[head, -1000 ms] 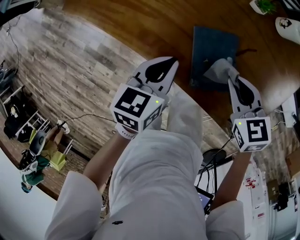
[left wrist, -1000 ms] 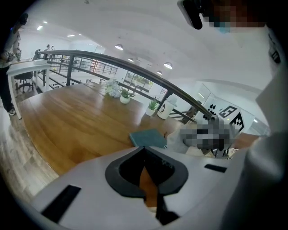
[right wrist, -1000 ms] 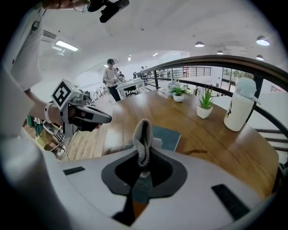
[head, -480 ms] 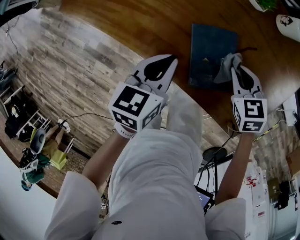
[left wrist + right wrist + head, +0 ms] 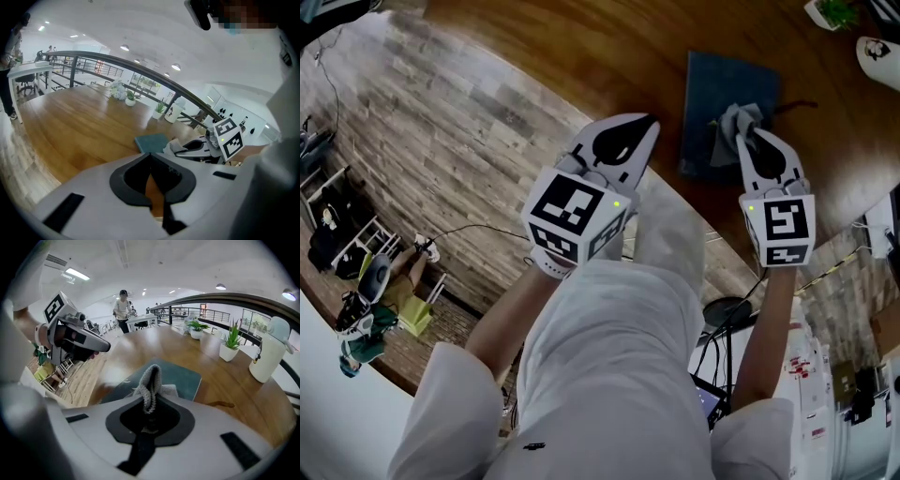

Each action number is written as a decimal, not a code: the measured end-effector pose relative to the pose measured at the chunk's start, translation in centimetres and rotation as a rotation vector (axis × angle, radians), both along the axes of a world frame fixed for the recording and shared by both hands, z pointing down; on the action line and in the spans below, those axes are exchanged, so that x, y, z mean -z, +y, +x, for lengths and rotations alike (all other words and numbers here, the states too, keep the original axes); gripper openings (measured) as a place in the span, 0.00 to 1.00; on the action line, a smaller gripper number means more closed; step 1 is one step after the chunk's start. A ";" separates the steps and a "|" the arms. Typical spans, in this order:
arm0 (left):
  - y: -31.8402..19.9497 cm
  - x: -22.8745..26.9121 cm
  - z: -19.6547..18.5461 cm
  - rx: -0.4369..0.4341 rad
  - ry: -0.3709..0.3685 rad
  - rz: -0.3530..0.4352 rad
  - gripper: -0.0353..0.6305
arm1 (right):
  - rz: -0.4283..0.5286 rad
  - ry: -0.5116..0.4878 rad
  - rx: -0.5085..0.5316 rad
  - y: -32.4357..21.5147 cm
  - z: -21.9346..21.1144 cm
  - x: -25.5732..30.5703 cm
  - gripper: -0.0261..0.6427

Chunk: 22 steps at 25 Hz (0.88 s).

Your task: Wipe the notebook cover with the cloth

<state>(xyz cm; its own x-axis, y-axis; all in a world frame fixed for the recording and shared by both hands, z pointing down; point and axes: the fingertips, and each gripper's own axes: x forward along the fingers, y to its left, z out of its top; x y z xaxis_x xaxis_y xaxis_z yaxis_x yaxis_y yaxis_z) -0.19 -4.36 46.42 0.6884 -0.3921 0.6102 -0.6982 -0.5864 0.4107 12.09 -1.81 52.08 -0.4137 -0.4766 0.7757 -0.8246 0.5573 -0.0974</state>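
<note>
A dark teal notebook (image 5: 717, 84) lies flat on the wooden table (image 5: 581, 47), near its curved front edge. A grey knitted cloth (image 5: 731, 124) rests bunched on the cover's right half. My right gripper (image 5: 746, 134) is shut on the cloth (image 5: 149, 380) and holds it down against the notebook (image 5: 183, 378). My left gripper (image 5: 649, 120) hovers left of the notebook over the table's edge, shut with nothing between its jaws. The left gripper view shows the notebook (image 5: 151, 142), the cloth (image 5: 174, 146) and the right gripper (image 5: 190, 149) ahead.
Small potted plants (image 5: 229, 350) and a white jug (image 5: 271, 355) stand at the table's far right. A dark mark (image 5: 795, 100) lies just right of the notebook. A person (image 5: 123, 305) stands at a far desk. Cables and a chair base (image 5: 727, 314) sit on the floor below.
The right gripper swept the cloth to the notebook's right edge, then back left toward the middle of the cover. The left gripper has stayed in place.
</note>
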 end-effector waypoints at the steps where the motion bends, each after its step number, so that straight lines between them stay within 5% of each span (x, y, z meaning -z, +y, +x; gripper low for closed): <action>1: 0.0 0.0 -0.1 0.001 -0.002 0.000 0.08 | -0.001 -0.006 0.012 0.0 -0.6 -0.1 0.08; 22: 0.6 -0.2 -0.2 0.004 -0.011 -0.004 0.08 | -0.047 -0.085 0.140 4.3 -7.6 -0.6 0.08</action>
<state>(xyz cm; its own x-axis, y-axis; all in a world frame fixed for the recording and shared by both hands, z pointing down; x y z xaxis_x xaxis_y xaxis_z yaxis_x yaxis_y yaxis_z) -0.37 -3.76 46.62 0.6802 -0.3923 0.6192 -0.7048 -0.5823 0.4053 4.54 2.52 52.66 -0.5382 -0.3738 0.7554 -0.7271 0.6591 -0.1919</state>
